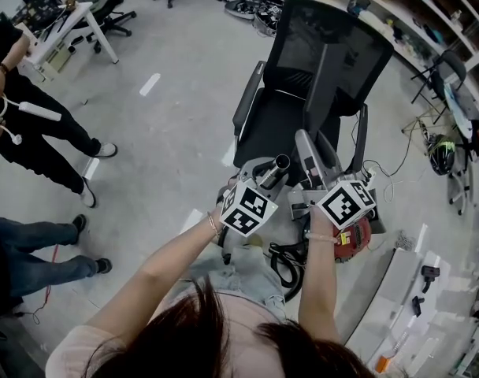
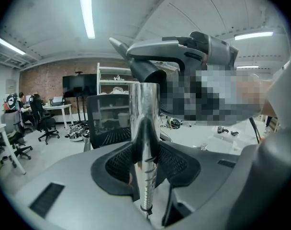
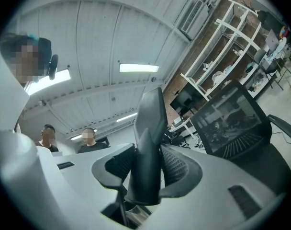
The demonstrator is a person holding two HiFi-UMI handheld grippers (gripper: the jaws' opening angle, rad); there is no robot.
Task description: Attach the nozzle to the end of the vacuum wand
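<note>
My left gripper (image 1: pixel 261 183) is shut on a chrome vacuum wand (image 1: pixel 276 169), whose open end points up and away from me. In the left gripper view the wand (image 2: pixel 144 138) rises straight up between the jaws. My right gripper (image 1: pixel 320 184) is shut on a grey tapered nozzle (image 1: pixel 306 154), held just right of the wand's end. The nozzle (image 2: pixel 172 51) hangs over the wand's top with its dark mouth close to the tube; I cannot tell whether they touch. In the right gripper view the nozzle (image 3: pixel 148 143) stands between the jaws.
A black mesh office chair (image 1: pixel 318 69) stands straight ahead. A red vacuum body (image 1: pixel 354 239) and black hose (image 1: pixel 287 260) lie by my legs. Two people (image 1: pixel 35 124) stand at the left. A white desk (image 1: pixel 62 26) is at the far left, and shelves (image 1: pixel 428 22) line the right.
</note>
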